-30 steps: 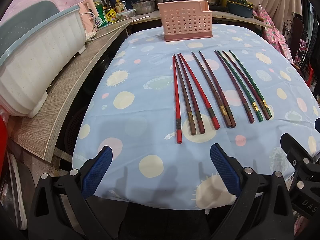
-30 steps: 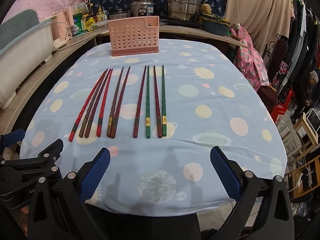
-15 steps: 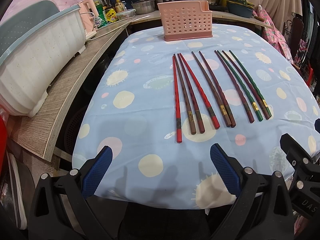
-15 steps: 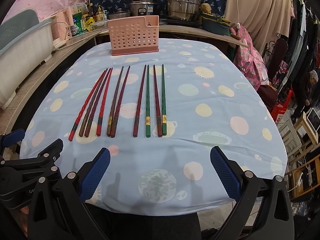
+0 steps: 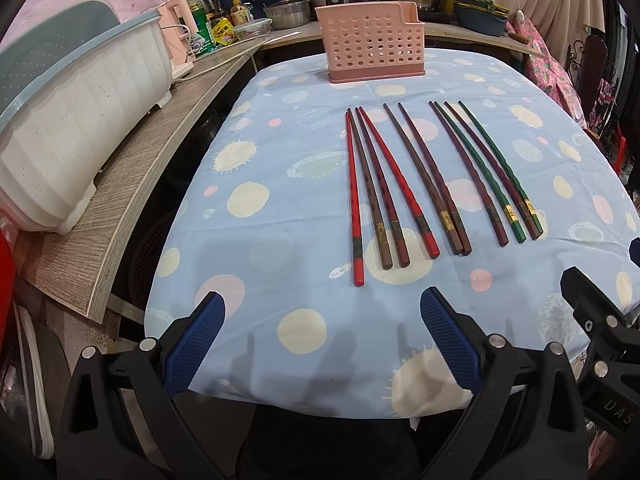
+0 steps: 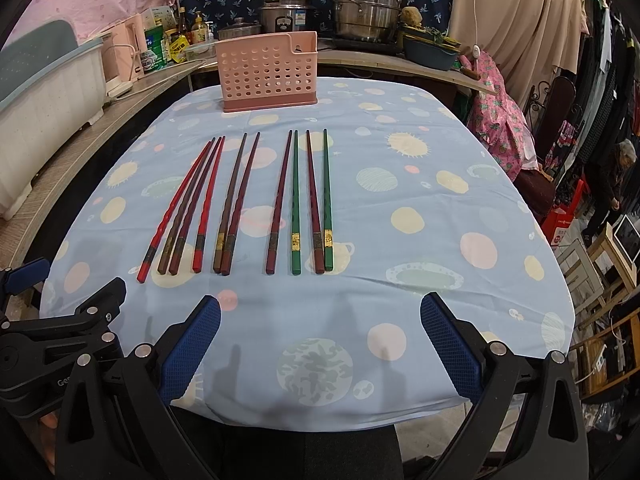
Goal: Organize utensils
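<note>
Ten chopsticks (image 6: pixel 256 204) lie in a row mid-table – two red, two green, six brown or maroon – with one pink basket (image 6: pixel 267 74) at the far edge. Left gripper (image 5: pixel 320 334) and right gripper (image 6: pixel 320 336) both gape wide and empty over the near edge – chopsticks lie just beyond the fingertips.

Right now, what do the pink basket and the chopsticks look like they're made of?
Pink basket: likely molded plastic, matte, with even rows of punched round holes. Chopsticks: probably lacquered wood or resin, glossy red, brown and green, with gold bands near the thick ends.
</note>
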{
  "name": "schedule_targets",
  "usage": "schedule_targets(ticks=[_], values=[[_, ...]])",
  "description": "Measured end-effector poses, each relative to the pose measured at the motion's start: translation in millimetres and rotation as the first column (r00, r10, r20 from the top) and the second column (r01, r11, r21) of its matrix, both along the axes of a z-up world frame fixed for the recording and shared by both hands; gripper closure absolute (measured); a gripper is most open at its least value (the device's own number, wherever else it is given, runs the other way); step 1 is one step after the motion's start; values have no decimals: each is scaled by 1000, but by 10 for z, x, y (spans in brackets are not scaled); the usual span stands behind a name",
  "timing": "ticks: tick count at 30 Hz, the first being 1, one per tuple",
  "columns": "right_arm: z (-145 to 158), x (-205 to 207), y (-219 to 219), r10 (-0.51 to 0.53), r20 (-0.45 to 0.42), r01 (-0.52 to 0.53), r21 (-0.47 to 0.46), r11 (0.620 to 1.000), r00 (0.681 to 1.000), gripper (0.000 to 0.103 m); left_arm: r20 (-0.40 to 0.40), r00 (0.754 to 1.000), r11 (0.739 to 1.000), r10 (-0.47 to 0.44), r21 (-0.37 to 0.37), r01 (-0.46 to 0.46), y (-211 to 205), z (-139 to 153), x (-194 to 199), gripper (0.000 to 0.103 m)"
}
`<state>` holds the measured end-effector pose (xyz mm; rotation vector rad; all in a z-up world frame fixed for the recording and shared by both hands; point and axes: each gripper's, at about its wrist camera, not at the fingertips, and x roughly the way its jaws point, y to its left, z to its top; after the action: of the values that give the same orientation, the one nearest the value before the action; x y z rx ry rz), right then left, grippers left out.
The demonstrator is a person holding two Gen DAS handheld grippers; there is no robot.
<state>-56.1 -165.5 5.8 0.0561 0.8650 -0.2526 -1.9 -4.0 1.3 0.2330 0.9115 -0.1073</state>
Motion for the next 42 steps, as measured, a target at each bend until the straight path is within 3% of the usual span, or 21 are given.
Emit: schedule_targets(ticks=[42], values=[[-18, 30, 6, 1, -4, -1, 4, 1000, 1000, 7, -4, 1000, 1000, 4, -3, -4, -4, -8, -23, 10]])
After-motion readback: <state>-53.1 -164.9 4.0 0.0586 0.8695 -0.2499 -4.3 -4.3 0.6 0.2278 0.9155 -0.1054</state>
